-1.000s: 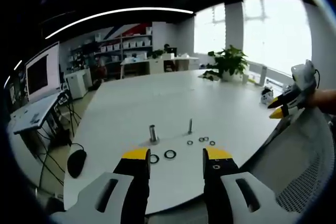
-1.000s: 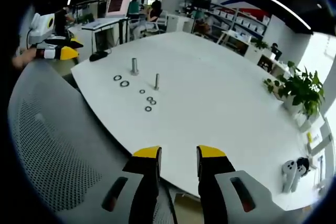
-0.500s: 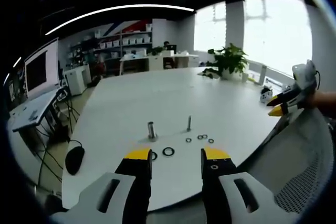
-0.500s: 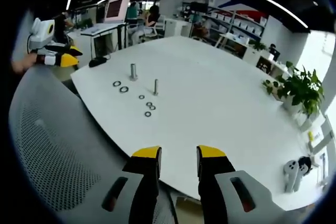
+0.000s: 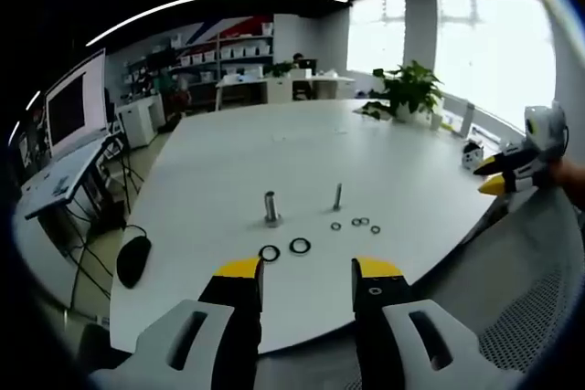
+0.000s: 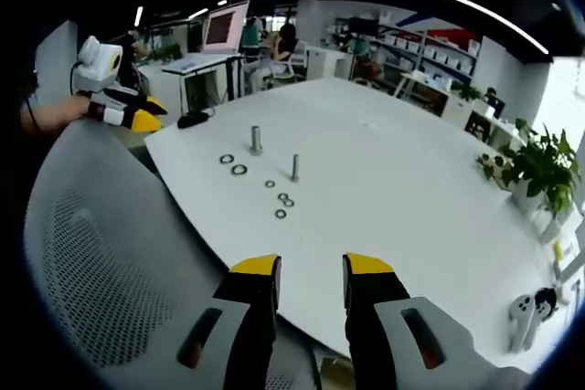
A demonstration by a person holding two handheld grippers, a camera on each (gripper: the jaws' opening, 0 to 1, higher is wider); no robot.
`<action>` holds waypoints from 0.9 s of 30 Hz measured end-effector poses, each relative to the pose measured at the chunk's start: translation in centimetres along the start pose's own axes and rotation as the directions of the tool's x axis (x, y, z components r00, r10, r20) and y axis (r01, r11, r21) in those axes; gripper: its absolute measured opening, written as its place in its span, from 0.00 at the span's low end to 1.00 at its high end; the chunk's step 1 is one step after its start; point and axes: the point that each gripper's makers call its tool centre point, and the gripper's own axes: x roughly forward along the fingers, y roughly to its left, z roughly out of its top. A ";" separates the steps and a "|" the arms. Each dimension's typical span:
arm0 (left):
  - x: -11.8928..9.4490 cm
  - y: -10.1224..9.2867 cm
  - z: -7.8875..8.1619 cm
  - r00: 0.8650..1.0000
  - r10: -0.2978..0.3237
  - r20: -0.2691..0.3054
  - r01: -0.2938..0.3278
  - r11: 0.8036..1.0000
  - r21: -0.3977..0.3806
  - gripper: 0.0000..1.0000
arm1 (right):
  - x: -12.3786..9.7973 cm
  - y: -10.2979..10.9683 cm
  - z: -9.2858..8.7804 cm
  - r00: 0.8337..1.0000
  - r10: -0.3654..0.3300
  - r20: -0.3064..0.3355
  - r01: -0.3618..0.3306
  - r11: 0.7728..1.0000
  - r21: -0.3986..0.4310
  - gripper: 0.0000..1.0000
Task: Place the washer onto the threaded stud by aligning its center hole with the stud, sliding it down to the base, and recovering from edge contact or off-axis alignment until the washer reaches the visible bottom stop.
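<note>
In the left gripper view, the left claw (image 5: 308,273) stood spread and held nothing, its yellow tips short of the near edge of the white desk (image 5: 274,162). Just past that edge lay two large washers (image 5: 284,249) side by side. Beyond them rose the thick stud (image 5: 271,207), and to its right the thin threaded stud (image 5: 337,196), both upright. Four small washers (image 5: 356,224) lay loose on the desk just in front of the thin threaded stud, touching neither stud. Left of the desk, lower down, sat a dark mouse (image 5: 133,259). A potted plant (image 5: 407,93) stood at the desk's far side.

In the right gripper view, the right claw (image 6: 310,270) was likewise spread and empty, above the grey mesh chair back (image 6: 110,262) and well short of the studs. The left claw appeared at far left, apart from the desk.
</note>
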 end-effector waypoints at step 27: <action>0.3 1.2 -0.5 0.997 0.066 -0.041 -0.069 0.995 -0.071 0.27 | 0.6 -0.3 0.0 0.999 0.037 -0.027 -0.038 0.997 -0.061 0.29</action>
